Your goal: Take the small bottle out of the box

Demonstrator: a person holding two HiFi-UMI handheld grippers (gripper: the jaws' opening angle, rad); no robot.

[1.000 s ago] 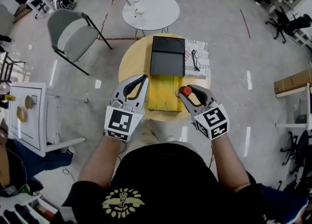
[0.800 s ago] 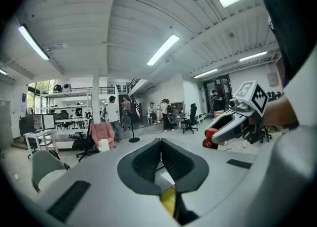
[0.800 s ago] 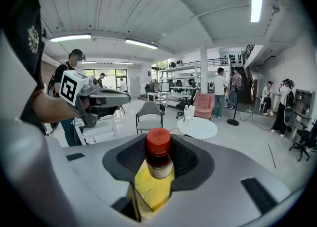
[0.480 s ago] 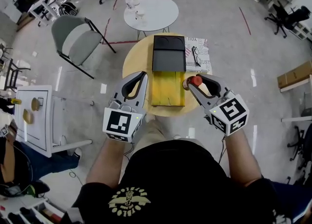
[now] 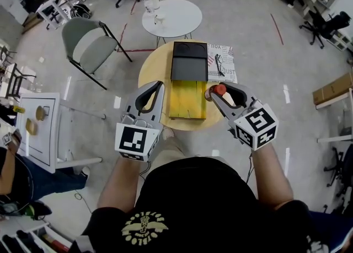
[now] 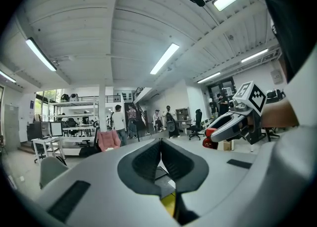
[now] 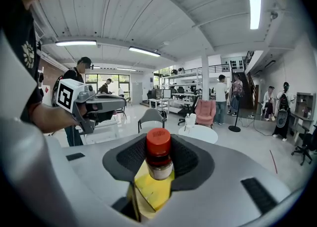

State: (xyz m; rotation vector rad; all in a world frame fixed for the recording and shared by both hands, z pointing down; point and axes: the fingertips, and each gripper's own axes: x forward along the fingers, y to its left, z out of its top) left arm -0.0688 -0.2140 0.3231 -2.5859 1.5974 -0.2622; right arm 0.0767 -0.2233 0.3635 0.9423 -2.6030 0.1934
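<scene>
R gripper [image 5: 216, 93] clamps bottle [image 7: 159, 154], red cap up. Bottle is already out of box [image 5: 188, 100], just beside its right edge, over table [image 5: 146, 75] rim. L gripper [image 6: 161, 144] jaws together, empty.

Advice: firm hold, no tilt, lower onto bare wood, release only when base rests.

Bottle label: no text legible. Paper [image 5: 223, 63] w/ print, too small to read.

Glossy grey floor [image 5: 248, 37] holds a grey chair [image 5: 85, 42] and white round table [image 5: 176, 17].
</scene>
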